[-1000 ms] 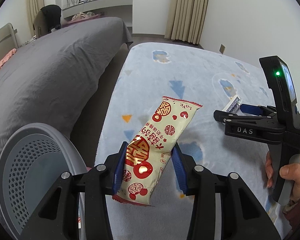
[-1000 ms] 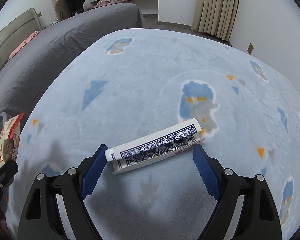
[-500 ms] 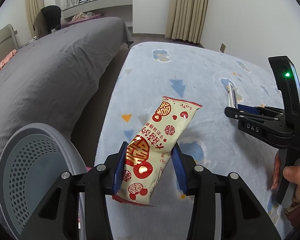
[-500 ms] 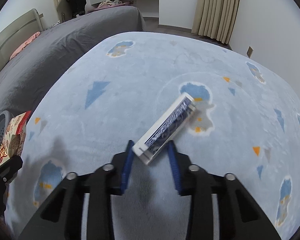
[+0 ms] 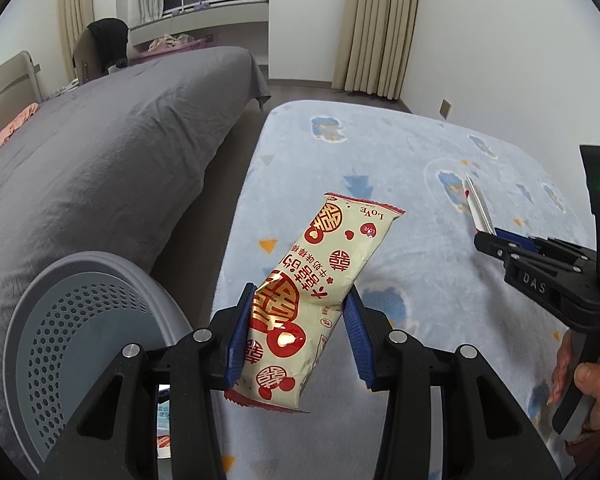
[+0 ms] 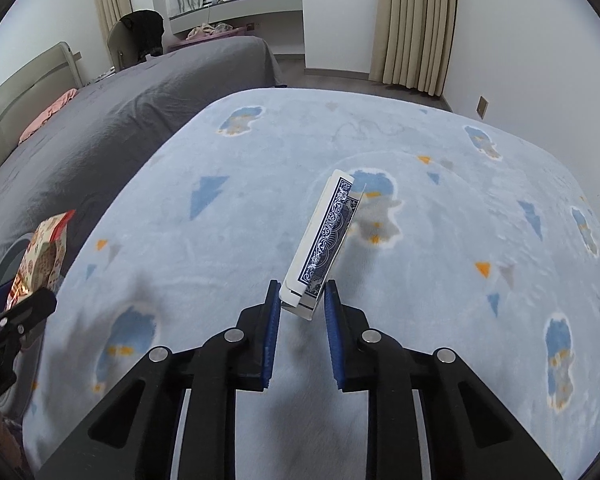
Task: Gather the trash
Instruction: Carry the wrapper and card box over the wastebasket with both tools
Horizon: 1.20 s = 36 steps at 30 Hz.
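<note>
My left gripper (image 5: 298, 312) is shut on a cream snack wrapper with red prints (image 5: 316, 292), held in the air beside a grey perforated trash bin (image 5: 72, 332) at the lower left. My right gripper (image 6: 302, 294) is shut on the near end of a blue-backed playing card box (image 6: 326, 232), lifted off the pale blue carpet (image 6: 240, 240) and standing on edge between the pads. In the left wrist view the right gripper (image 5: 486, 236) shows at the right with the card box (image 5: 478, 208) jutting from it. The wrapper (image 6: 44, 252) appears at the left edge of the right wrist view.
A bed with a grey cover (image 5: 100, 160) runs along the left side of the carpet. Beige curtains (image 6: 416, 20) and a white wall close the far end. A hand (image 5: 588, 384) grips the right tool's handle.
The right gripper closed on the card box, which turned from lying flat to standing on edge, and lifted it off the carpet. The left gripper kept still with the wrapper.
</note>
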Each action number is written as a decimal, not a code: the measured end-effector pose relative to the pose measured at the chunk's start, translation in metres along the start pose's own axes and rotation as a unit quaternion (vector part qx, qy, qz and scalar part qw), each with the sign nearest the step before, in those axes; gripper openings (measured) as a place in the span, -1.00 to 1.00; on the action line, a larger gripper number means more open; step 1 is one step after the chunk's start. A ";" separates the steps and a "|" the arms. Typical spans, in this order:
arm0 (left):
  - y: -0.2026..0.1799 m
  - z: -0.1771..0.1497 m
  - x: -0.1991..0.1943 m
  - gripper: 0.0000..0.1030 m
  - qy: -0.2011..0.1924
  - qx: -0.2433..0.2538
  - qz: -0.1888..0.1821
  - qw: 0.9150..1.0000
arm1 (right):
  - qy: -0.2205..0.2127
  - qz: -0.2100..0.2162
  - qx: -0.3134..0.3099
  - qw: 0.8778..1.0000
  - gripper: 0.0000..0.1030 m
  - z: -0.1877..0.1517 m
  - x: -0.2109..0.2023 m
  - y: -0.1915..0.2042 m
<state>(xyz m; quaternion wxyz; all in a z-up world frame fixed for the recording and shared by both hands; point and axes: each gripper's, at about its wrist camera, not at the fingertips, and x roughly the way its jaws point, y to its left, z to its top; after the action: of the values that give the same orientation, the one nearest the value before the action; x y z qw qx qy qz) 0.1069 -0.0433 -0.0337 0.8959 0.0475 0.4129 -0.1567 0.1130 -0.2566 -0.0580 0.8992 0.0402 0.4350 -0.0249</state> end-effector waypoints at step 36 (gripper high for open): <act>0.154 -0.079 -0.105 -0.17 -0.051 -0.102 0.151 0.982 | -0.040 0.175 -0.130 0.975 -0.58 -0.044 -0.084 0.215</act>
<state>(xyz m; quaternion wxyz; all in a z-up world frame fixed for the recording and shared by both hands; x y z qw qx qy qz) 0.0352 0.1445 -0.0131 0.9293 0.0093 0.3685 0.0210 0.0440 -0.0378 -0.0085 0.9037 -0.0027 0.3844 0.1884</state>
